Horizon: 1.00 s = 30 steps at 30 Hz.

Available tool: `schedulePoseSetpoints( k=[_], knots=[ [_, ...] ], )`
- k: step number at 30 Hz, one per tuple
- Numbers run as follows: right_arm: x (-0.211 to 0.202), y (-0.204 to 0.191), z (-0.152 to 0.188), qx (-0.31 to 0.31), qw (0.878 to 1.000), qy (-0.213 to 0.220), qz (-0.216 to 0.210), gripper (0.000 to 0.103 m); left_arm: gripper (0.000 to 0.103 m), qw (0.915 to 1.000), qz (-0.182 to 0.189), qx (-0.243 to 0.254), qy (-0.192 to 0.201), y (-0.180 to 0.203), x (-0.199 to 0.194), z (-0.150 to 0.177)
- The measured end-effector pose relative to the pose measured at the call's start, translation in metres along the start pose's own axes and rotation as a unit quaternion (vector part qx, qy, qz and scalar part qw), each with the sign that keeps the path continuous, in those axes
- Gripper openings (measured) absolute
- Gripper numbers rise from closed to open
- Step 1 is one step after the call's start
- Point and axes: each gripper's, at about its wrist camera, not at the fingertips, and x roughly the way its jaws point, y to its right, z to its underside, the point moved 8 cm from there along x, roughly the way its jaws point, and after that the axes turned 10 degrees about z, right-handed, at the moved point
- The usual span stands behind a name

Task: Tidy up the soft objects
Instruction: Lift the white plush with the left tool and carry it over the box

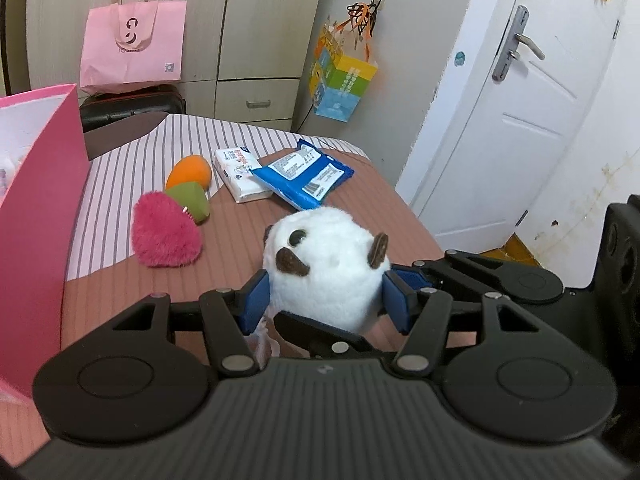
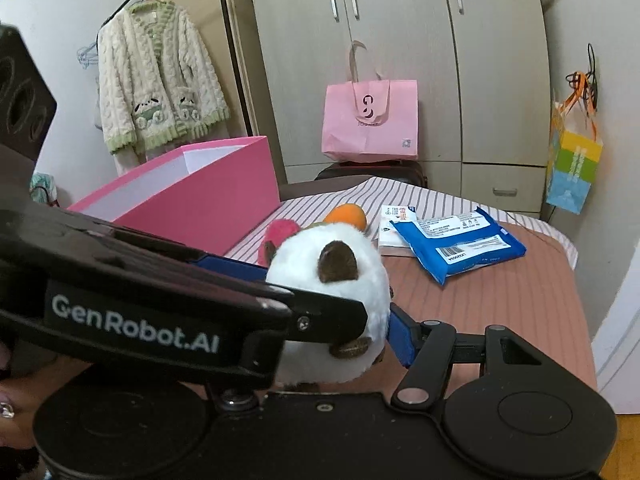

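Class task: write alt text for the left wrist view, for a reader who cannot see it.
A white plush toy with brown ears sits clamped between the blue pads of the left gripper above a bed. Behind it lie a pink fuzzy toy, green and orange soft shapes, a tissue pack and a blue wipes pack; a pink box stands at left.

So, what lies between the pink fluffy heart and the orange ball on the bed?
A green ball lies between the pink fluffy heart and the orange ball, touching both. The left wrist view shows it clearly.
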Motion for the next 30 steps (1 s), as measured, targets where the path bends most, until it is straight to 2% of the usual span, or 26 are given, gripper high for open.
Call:
schedulePoseSetpoints(
  k=[10,14,21,30],
  knots=[
    [-0.017,-0.017,0.013,0.002,1.0,-0.008,-0.009,0.066,0.059,0.9998,0.001,-0.002,-0.019,0.0,-0.023,0.018],
    [-0.021,-0.027,0.015,-0.003,1.0,-0.017,-0.02,0.066,0.06,0.9992,-0.003,-0.031,-0.025,-0.005,-0.032,0.024],
    [-0.032,-0.042,0.024,-0.009,0.995,-0.066,-0.078,0.066,0.059,0.9955,0.0,-0.061,-0.072,-0.009,-0.055,0.038],
    [-0.064,-0.083,0.008,-0.058,0.989,-0.07,-0.12,0.065,0.059,0.9945,-0.011,-0.079,-0.068,-0.011,-0.115,0.038]
  ],
)
